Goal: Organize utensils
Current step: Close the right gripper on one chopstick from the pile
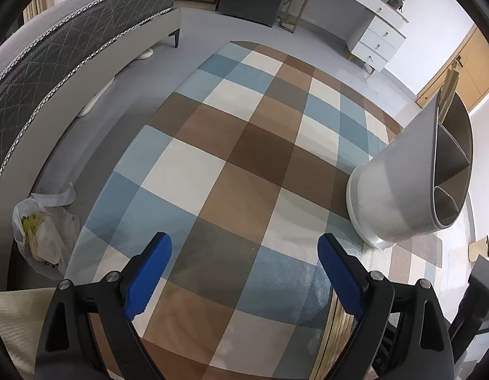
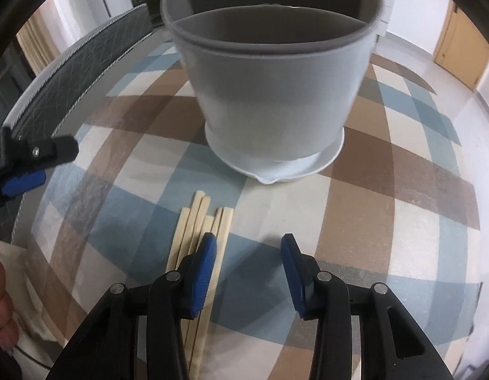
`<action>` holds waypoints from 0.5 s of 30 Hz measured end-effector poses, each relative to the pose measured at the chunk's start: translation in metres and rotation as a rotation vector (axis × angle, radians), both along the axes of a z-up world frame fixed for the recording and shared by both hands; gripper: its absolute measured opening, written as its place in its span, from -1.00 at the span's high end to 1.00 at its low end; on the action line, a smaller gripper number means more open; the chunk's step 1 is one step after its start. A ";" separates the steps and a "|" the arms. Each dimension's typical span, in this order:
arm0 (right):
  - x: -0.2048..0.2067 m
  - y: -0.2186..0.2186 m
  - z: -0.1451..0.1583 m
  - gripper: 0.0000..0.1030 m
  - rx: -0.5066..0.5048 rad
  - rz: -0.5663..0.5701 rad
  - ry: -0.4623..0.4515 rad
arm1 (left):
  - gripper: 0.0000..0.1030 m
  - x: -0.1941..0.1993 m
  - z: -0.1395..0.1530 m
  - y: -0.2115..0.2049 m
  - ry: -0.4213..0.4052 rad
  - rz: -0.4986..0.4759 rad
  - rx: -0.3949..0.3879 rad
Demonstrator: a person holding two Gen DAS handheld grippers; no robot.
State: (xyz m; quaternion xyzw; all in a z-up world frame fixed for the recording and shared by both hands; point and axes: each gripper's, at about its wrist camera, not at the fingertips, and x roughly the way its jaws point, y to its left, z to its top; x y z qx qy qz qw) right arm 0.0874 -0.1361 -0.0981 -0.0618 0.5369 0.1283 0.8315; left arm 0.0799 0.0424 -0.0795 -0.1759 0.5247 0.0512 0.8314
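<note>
A worktop (image 2: 402, 221) covered in a checked cloth of blue, brown and cream carries everything. On it stands a grey divided utensil holder (image 2: 276, 95) on a white saucer base. Just before the holder lies a bundle of pale wooden chopsticks (image 2: 193, 221).

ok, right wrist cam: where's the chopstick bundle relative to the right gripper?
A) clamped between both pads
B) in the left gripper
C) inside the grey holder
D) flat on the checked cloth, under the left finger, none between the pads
D: the chopsticks lie on the checked cloth under the right gripper's left finger; gap between pads empty.
</note>
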 end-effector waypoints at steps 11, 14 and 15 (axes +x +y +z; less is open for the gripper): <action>-0.002 0.007 0.004 0.22 -0.078 0.036 0.029 | -0.76 -0.001 0.006 0.014 0.002 0.057 -0.013; 0.003 0.014 0.002 0.24 -0.111 0.054 0.041 | -0.76 0.000 0.005 0.013 0.006 0.052 -0.021; 0.004 0.016 0.001 0.26 -0.115 0.059 0.038 | -0.76 0.000 0.006 0.013 0.005 0.049 -0.022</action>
